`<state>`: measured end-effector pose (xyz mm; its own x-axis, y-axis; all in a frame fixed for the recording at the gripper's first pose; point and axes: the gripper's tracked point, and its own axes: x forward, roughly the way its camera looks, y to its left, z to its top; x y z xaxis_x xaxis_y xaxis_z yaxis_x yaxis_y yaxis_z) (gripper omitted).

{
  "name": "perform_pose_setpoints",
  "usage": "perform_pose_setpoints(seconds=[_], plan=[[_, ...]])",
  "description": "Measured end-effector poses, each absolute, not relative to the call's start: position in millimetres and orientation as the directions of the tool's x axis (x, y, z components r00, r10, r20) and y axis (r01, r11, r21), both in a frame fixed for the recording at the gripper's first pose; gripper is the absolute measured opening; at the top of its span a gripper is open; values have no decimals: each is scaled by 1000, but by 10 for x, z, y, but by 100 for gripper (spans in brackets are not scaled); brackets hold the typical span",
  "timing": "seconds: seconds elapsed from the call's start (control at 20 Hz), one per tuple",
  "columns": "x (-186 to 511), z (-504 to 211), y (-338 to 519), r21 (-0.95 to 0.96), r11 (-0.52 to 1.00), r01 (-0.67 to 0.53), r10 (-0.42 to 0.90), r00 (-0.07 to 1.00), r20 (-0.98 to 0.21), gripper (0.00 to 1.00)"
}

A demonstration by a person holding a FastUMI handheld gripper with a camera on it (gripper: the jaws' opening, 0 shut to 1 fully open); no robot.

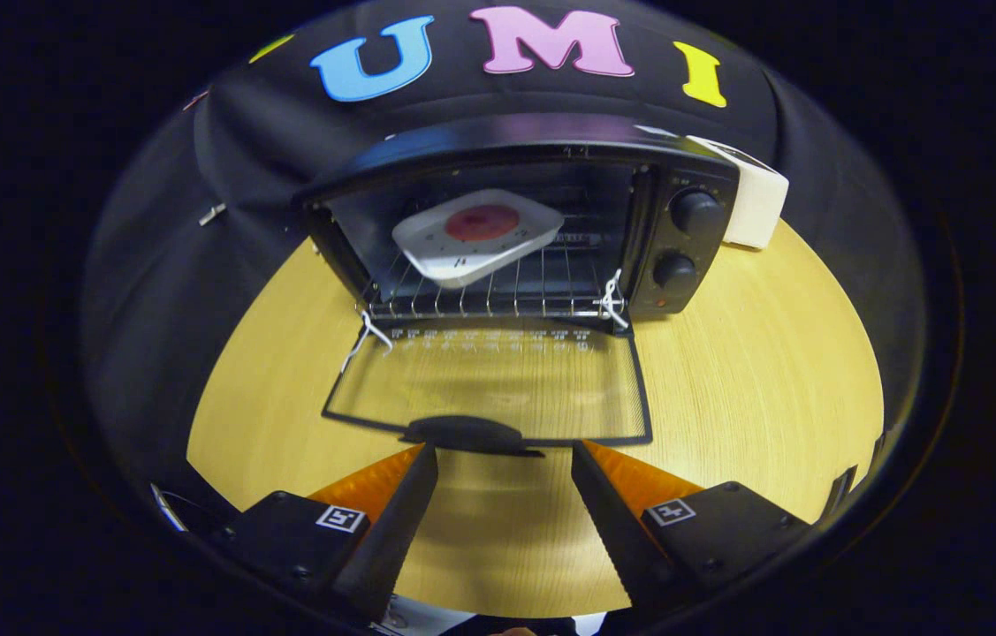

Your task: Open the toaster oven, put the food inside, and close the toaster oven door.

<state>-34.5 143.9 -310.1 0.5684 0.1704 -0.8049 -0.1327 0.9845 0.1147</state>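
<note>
A: What's nearest the camera?

B: The gripper. Its two fingers stand spread wide apart with only bare wooden table showing between them. They grip nothing.

A: And just past the tips?

B: The handle of the oven door. It sits just ahead of the fingertips, roughly centred on the gap between them, slightly toward the left finger. Whether a tip touches it I cannot tell; it looks very close but apart.

A: So the door is down?

B: Yes, folded fully open and lying flat toward the gripper. It is glass in a dark frame, and the table's grain shows through it. White string hangs at the left hinge corner, and another knot of it at the right one.

A: Beyond the door?

B: The toaster oven itself, black, standing on the table with its mouth open. A wire rack runs across the inside.

A: Where's the food?

B: Inside, on that rack: a white tray with rounded corners, tilted, holding a round red piece of food in its middle.

A: Anything else on the oven?

B: Two dark knobs one above the other on the right panel. A pale box-like thing rests against the oven's right side.

A: And farthest back?

B: The booth's black cloth wall behind everything.
</note>
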Motion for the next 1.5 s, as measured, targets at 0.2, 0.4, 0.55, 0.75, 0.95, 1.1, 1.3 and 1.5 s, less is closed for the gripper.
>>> perform_pose_setpoints(seconds=[0.2,0.4,0.55,0.75,0.95,1.1,1.3,1.5], plan=[[-513,-3398,1545,62,987,-151,131,513,-848,99],[-416,-3507,1634,15,990,-137,87,537,-839,99],[-415,-3642,1645,7,996,-89,51,499,-865,100],[-220,-3644,1623,13,1000,2,10,510,-860,100],[-232,-3631,1656,-3,1000,18,-11,494,-869,99],[-240,-3611,1664,-3,1000,10,-8,486,-874,99],[-258,-3483,1667,-3,999,-44,21,530,-848,99],[-278,-3194,1670,38,997,-65,68,573,-817,100]])
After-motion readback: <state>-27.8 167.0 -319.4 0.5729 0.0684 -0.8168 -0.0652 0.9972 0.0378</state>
